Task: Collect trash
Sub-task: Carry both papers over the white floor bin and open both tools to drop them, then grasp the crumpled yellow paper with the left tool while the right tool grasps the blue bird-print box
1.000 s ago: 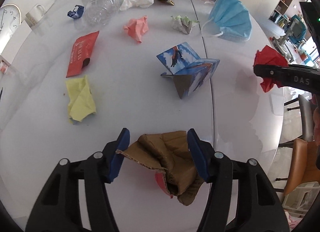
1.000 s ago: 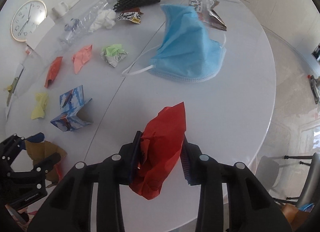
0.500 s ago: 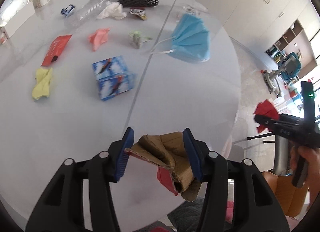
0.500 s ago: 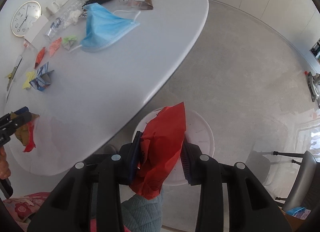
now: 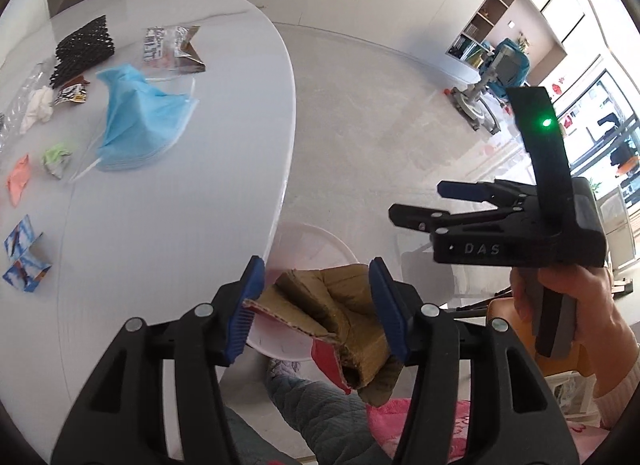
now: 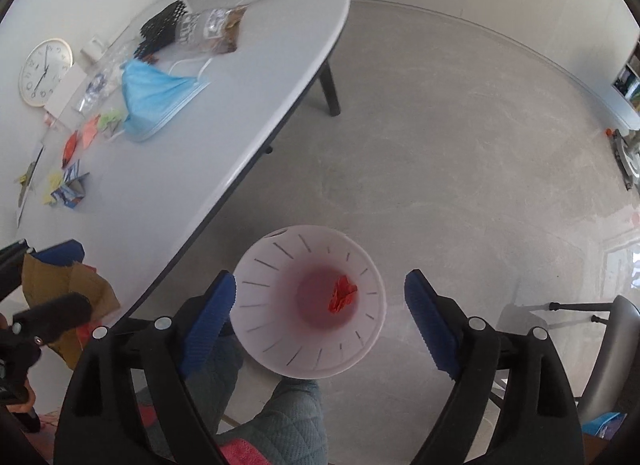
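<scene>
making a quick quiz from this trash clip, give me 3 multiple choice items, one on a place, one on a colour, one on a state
1. Where is the red paper?
A. on the table
B. at the bottom of the white bin
C. on the floor beside the chair

2. What colour is the face mask on the table?
A. light blue
B. yellow
C. black

3. What is the left gripper doing?
A. standing open over nothing
B. clamping a plastic bottle
C. clamping crumpled brown cardboard

Key: 1 B, the right wrist view shows it inside the bin; 2 A, both views show it blue; 3 C, the cardboard sits pressed between the blue pads.
</scene>
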Tool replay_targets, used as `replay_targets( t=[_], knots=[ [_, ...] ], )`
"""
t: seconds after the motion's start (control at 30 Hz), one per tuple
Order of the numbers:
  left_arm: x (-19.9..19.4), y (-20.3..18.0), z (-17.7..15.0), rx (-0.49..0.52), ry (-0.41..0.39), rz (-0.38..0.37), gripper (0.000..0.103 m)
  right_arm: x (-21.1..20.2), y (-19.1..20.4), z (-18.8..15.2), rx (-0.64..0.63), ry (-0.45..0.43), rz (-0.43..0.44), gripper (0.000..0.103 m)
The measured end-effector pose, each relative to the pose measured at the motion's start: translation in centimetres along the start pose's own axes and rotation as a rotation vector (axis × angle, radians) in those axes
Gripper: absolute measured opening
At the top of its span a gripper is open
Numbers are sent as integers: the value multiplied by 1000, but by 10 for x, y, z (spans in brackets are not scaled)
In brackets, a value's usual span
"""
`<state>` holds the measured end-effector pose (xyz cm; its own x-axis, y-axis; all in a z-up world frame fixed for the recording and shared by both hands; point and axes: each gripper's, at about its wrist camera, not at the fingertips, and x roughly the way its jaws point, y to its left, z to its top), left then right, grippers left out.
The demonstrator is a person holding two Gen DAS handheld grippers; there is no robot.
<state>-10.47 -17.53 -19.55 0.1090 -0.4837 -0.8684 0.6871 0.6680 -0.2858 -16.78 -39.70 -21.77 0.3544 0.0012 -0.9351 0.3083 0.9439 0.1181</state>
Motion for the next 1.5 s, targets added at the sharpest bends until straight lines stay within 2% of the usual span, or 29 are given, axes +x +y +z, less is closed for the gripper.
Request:
replay_targets(
  t=[0.13, 0.23, 0.37, 0.5, 0.57, 0.7, 0.77, 0.87, 0.97, 1.1, 1.17, 1.3, 1.5],
  knots=[
    [15, -12, 9, 7, 22, -26, 57, -18, -25, 4, 67, -42, -30, 91],
    [20, -18, 17, 12, 31, -31, 71, -27, -33, 4, 91, -65, -47, 92],
    [9, -22, 22, 36, 17, -34, 75, -35, -31, 8, 100, -84, -57, 92],
    [-18, -10, 25, 31, -5, 1, 78, -46, -13, 15, 110, -107, -26, 92],
    [-41, 6, 25, 3, -39, 35, 85, -54, 5, 21, 90, -128, -7, 93],
    [-97, 56, 19, -73, -133, 125, 87, -67, 65, 38, -1, -187, 35, 101],
    [-120, 87, 13, -114, -173, 190, 87, -69, 102, 45, -58, -204, 61, 101],
    [-153, 138, 0, -180, -223, 299, 95, -65, 158, 53, -137, -214, 94, 101],
    [-175, 196, -15, -259, -246, 381, 95, -53, 212, 58, -199, -204, 113, 101],
    [-179, 265, -32, -363, -229, 435, 95, -31, 277, 60, -261, -191, 122, 101],
    [-174, 289, -39, -385, -208, 439, 95, -20, 302, 58, -283, -184, 116, 101],
    [-154, 320, -49, -383, -147, 447, 95, 1, 338, 57, -305, -162, 90, 101],
    [-123, 346, -56, -348, -85, 415, 95, 35, 363, 51, -272, -121, 51, 101]
  ],
)
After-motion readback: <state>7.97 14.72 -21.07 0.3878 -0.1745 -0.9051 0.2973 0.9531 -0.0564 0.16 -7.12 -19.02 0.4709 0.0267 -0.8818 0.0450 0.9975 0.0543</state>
